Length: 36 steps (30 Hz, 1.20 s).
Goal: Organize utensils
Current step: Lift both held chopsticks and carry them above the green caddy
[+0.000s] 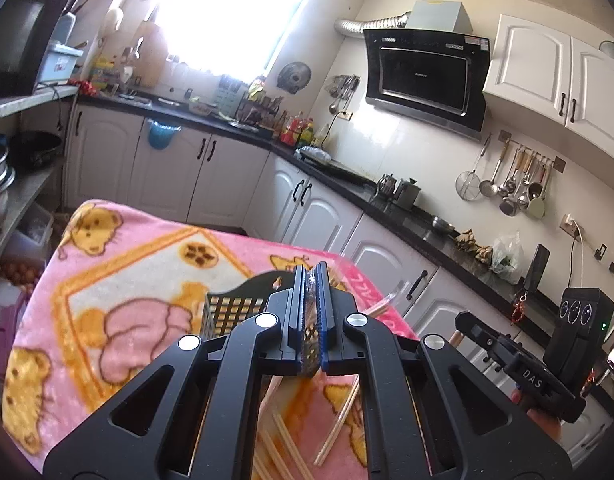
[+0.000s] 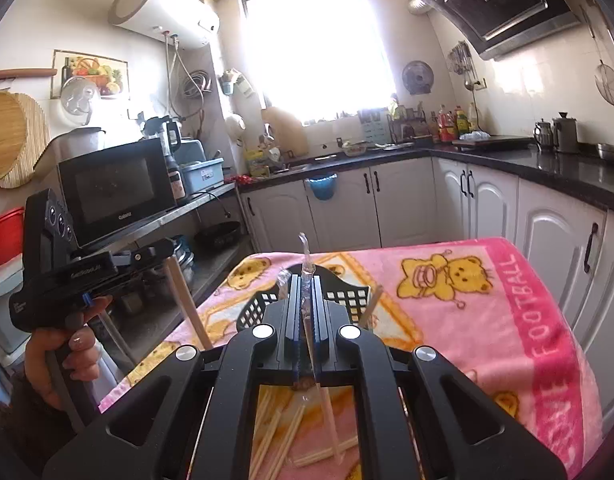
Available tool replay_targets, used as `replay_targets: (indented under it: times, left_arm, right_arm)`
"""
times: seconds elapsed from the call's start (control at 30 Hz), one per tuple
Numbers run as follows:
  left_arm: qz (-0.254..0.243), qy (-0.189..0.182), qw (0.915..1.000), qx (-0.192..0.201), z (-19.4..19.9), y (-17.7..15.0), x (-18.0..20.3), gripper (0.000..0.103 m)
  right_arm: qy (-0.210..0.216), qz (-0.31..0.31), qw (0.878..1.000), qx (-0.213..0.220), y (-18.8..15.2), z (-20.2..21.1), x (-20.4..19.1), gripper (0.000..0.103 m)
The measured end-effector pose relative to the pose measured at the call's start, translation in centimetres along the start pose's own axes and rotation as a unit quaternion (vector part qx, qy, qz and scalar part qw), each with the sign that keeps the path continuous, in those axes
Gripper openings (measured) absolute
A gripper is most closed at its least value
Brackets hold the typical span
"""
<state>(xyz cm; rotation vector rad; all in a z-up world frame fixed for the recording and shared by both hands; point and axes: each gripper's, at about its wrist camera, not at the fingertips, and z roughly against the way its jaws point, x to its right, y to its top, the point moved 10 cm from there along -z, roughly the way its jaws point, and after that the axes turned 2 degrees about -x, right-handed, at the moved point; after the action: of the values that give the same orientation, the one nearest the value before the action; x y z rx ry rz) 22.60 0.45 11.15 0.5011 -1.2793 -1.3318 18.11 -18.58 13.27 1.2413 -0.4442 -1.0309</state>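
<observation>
Both your grippers were clamped, left gripper (image 1: 311, 280) and right gripper (image 2: 306, 286) each on wrapped chopsticks (image 2: 307, 276), above black basket (image 2: 347, 298), pink blanket (image 2: 487, 320).

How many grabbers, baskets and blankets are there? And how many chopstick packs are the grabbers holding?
Grippers: 2 (left gripper, right gripper)
Black basket: 1
Pink blanket: 1
Held chopstick packs: 2 (left pack, right pack)
Total: 6

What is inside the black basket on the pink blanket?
One chopstick leans inside the black basket. The right claw, clamping a wrapped chopstick, hides the basket's middle and floor.
</observation>
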Motion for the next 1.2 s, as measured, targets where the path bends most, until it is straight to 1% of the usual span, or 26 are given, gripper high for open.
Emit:
replay_targets:
  times: [0.23,0.43,0.8,1.03,1.2]
  left_arm:
    - [-0.013,-0.007,0.9997,0.021,0.1,2.4,1.0,0.003]
    - [-0.019,-0.006,0.9994,0.029,-0.3,4.2,1.0,0.003]
    - [-0.027,0.001,0.9983,0.052,-0.9,7.5,1.0,0.003]
    - [-0.013,0.009,0.9970,0.075,-1.3,10.0,0.2,0.003]
    - [0.003,0.015,0.9965,0.082,-2.3,10.8,-0.8,0.003]
  right_arm:
    - [0.008,0.019,1.000,0.017,2.1,0.0,-1.1,0.005]
    - [0.013,0.032,0.999,0.032,4.1,-0.4,-1.9,0.005]
    - [0.004,0.045,0.997,0.062,8.2,-1.0,-1.7,0.005]
    - [-0.003,0.060,0.994,0.089,11.0,-1.7,-1.7,0.005]
    - [-0.005,0.067,0.992,0.104,12.8,-2.7,-1.6,0.005]
